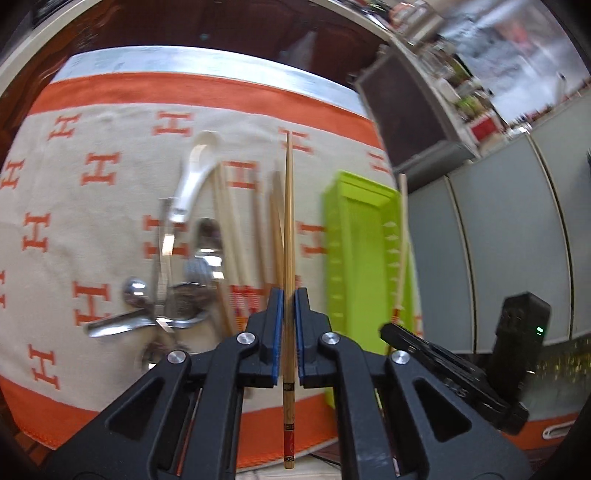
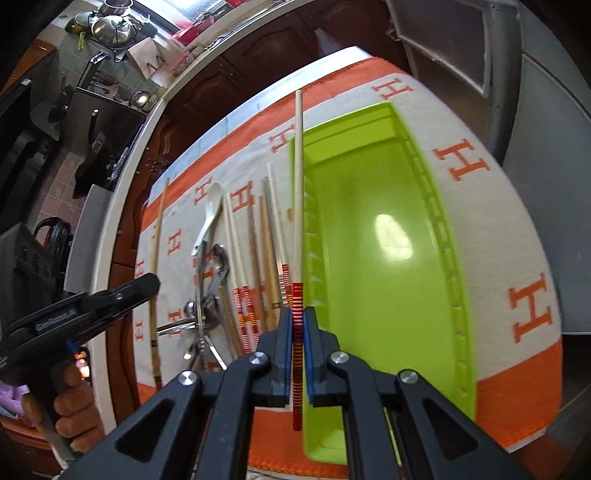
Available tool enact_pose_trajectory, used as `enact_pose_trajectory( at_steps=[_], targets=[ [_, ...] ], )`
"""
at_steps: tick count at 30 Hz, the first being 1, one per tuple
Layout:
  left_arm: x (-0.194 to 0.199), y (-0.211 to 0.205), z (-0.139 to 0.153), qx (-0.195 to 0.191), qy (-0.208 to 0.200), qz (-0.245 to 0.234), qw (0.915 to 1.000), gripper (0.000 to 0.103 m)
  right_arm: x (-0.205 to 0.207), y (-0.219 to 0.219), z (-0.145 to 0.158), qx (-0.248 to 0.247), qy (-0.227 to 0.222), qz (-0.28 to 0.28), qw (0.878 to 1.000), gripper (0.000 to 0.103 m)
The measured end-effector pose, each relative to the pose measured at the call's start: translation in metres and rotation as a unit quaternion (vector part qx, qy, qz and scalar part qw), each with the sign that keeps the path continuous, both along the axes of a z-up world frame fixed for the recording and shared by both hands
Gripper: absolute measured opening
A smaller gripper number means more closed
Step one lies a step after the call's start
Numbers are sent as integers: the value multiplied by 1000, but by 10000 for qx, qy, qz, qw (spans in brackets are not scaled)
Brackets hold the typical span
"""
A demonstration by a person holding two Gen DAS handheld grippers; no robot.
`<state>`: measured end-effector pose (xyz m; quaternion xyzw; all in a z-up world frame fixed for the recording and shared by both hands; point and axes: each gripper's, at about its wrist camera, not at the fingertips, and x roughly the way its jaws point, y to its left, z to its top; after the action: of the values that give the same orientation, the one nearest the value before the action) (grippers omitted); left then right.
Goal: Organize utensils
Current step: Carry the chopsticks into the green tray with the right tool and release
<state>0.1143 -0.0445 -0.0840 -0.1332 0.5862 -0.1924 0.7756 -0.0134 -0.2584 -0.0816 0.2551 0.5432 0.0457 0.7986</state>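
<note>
My left gripper [image 1: 289, 295] is shut on a tan chopstick [image 1: 289, 221] with a red end, held above the cloth left of the green tray [image 1: 364, 258]. My right gripper [image 2: 298, 317] is shut on a pale chopstick [image 2: 298, 184] with a red striped end, held over the left rim of the green tray [image 2: 388, 258]. The tray's bottom is bare. Several chopsticks [image 2: 255, 258], a white spoon [image 2: 208, 218] and metal spoons [image 2: 210, 295] lie on the cloth left of the tray. The left gripper also shows in the right wrist view [image 2: 147, 284], and the right gripper in the left wrist view [image 1: 391, 328].
A cream cloth with orange H marks [image 2: 528, 306] covers the table. Dark wood cabinets [image 2: 236, 70] stand beyond the table's far edge. Grey panels [image 1: 509, 240] stand to the right. A kitchen counter with pots [image 2: 110, 26] is far back.
</note>
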Motion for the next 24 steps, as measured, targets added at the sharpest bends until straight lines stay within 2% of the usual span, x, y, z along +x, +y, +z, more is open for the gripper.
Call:
enact_pose_trajectory(
  at_steps=[4,9,13,17,19,24],
  targets=[
    [-8,-57,-1,34,-6,-450,9990,4,-10,-22,-8,-411,132,-160,9989,5],
    [-11,-112,-19,150,69,-773,9969,4,-18,-28,-18,-805,340,-98,9961,5],
    [-12,-138,-34,418,59,-996,9941,4,-24,-32,-21,-784,384,-164,9960,6],
    [-20,-142,-41,778,-80,-1135,9905,4,-35,-37,-17,-761,284,-272,9963,8],
    [-22,-142,-43,848,-82,-1214,9889,5,-37,-39,-16,-721,263,-299,9966,11],
    [-36,-132,-35,904,-221,-1299,9872,12,-41,-36,-12,-667,171,-309,9971,12]
  ],
)
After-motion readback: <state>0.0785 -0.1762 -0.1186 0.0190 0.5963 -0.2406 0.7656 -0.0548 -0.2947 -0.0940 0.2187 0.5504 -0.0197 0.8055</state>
